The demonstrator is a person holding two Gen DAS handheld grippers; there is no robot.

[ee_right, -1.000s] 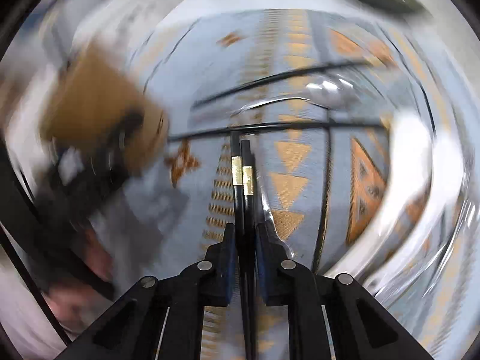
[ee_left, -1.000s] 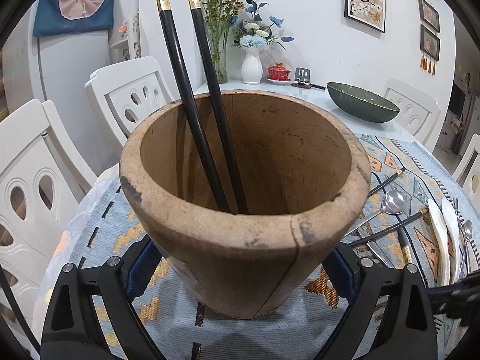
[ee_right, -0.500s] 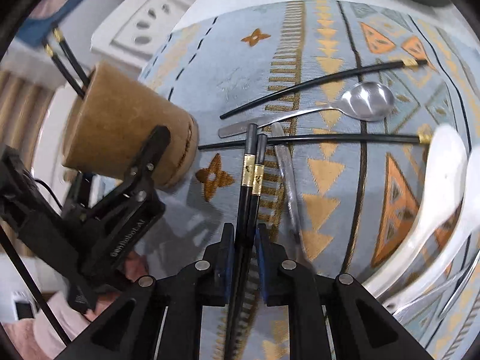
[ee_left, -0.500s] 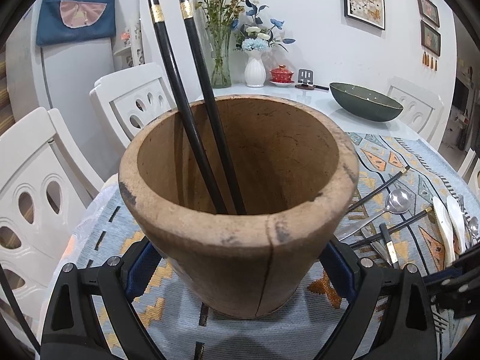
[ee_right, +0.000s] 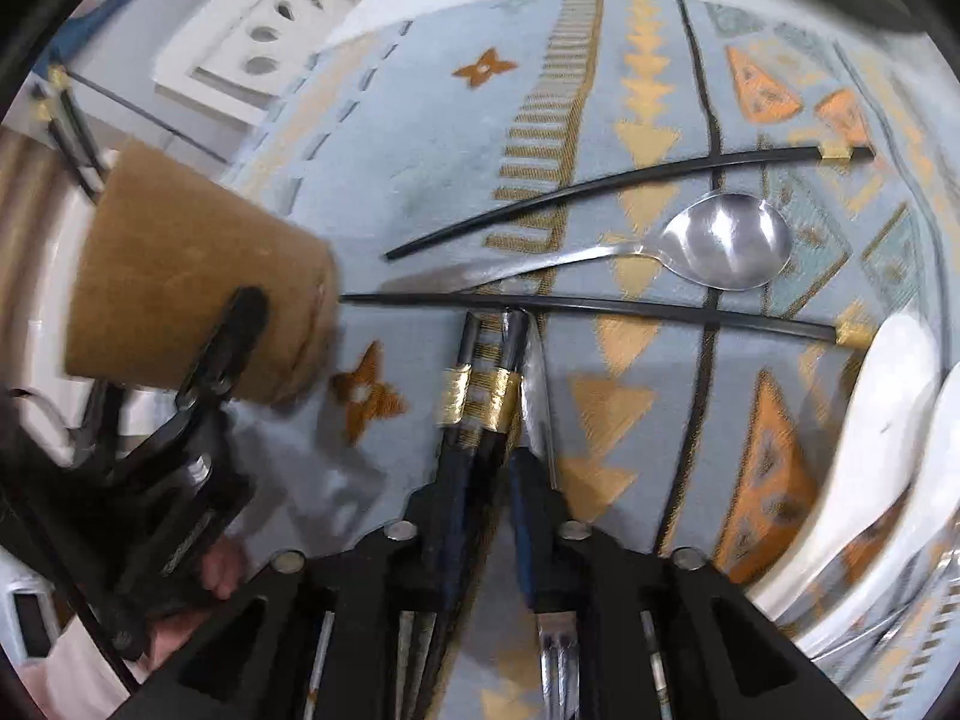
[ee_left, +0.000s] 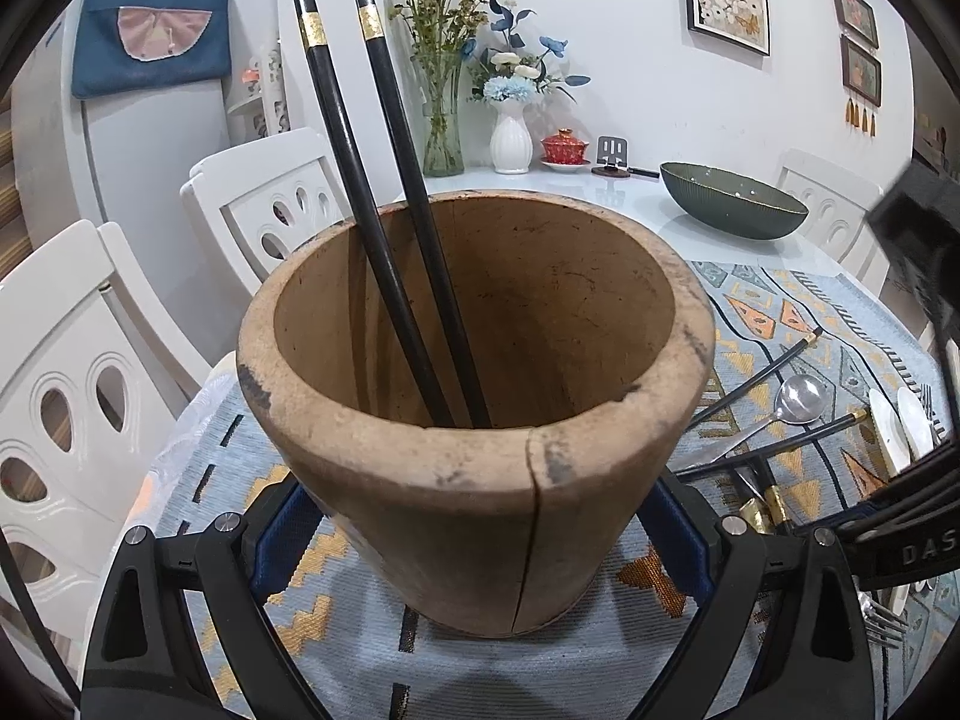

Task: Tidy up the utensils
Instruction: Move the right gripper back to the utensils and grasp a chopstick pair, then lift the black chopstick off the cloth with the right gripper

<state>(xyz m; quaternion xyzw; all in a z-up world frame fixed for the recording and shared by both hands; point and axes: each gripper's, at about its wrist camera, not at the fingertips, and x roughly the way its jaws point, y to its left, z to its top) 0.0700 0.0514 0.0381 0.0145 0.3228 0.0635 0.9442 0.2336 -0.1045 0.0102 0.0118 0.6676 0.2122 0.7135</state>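
With your right hand-held gripper [ee_right: 480, 468] clamped on the chopstick pair [ee_right: 477, 402], lift clear and drop them into the wooden holder [ee_left: 474, 420] your left hand-held gripper [ee_left: 474, 534] braces.

The left wrist view sits low and close behind the pot [ee_left: 474, 420], looking slightly down and across the table [ee_left: 600, 192] toward the far wall. The right wrist view looks steeply down on the cloth [ee_right: 420, 138] from close above. Both show the pot [ee_right: 192, 276], at the right view's left edge, the spoon [ee_left: 792, 399] [ee_right: 720, 246] and the loose chopsticks [ee_left: 774, 450] [ee_right: 600, 306] to the pot's right.
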